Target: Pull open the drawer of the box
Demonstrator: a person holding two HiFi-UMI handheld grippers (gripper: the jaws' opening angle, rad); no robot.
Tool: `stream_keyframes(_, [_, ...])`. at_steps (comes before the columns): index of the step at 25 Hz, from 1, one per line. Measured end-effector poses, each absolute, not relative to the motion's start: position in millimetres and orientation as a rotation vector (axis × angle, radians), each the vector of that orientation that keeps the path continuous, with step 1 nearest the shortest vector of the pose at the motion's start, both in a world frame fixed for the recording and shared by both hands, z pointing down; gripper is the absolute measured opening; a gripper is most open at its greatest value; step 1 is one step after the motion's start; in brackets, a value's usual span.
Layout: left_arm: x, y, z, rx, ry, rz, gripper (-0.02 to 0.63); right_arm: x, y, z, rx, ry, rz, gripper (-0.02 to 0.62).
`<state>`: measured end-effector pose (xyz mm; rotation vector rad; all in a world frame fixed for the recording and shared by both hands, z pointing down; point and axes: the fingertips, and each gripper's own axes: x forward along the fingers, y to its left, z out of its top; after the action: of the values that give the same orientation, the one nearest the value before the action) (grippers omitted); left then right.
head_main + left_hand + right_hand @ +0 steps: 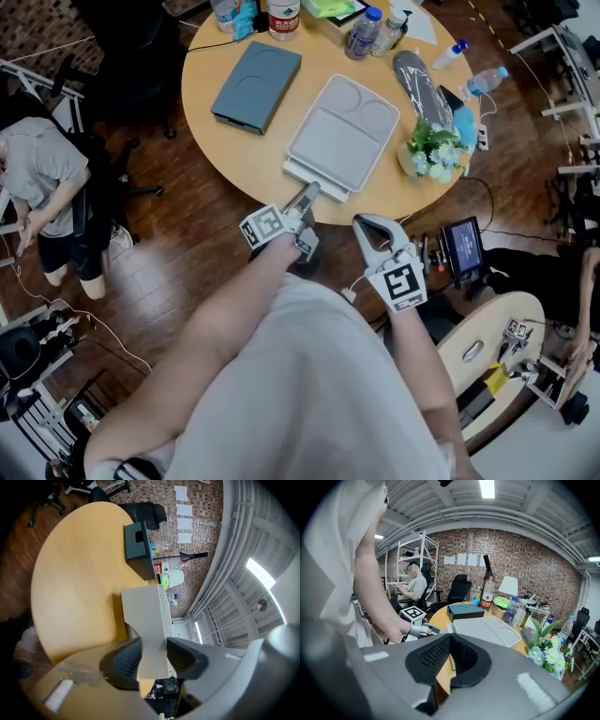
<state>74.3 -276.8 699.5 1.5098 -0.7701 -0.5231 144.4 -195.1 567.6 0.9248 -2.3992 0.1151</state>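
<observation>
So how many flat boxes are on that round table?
2: a pale grey box at the near edge, its drawer tab in the left tongs, and a dark grey box beyond it, leftward.

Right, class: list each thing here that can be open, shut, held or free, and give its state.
left gripper: shut on the drawer handle.
right gripper: shut, holding nothing.
drawer of the light grey box: at most barely pulled out.
dark grey box: closed, untouched.

White-shirted person (300, 375); grey left claw (307, 195) and right claw (364, 225) bear black-and-white marker cubes (265, 227).
</observation>
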Motion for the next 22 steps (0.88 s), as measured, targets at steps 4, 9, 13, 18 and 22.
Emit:
stream_keyframes(4, [68,-262,700,1.512,-0.765,-0.517,0.176,141,-188,566,0.923,-2.405,0.112,0.008])
stream_keyframes(9, [62,-242,700,1.505,-0.761,-0.517,0.175,137,-176,567,0.912,-2.418,0.103,0.006])
stream_keyframes(13, [50,-220,701,1.533,-0.790,-0.481,0.173,128,-164,567,0.901,-2.441,0.105,0.006])
stream_keyframes(18, [46,-192,701,1.494,-0.760,-0.534,0.172,118,-146,569,0.859,-2.458,0.088,0.006])
stream_keyframes(22, [30,-174,702,1.533,-0.803,-0.506,0.173,109,-130,573,0.821,-2.470,0.069,0.008])
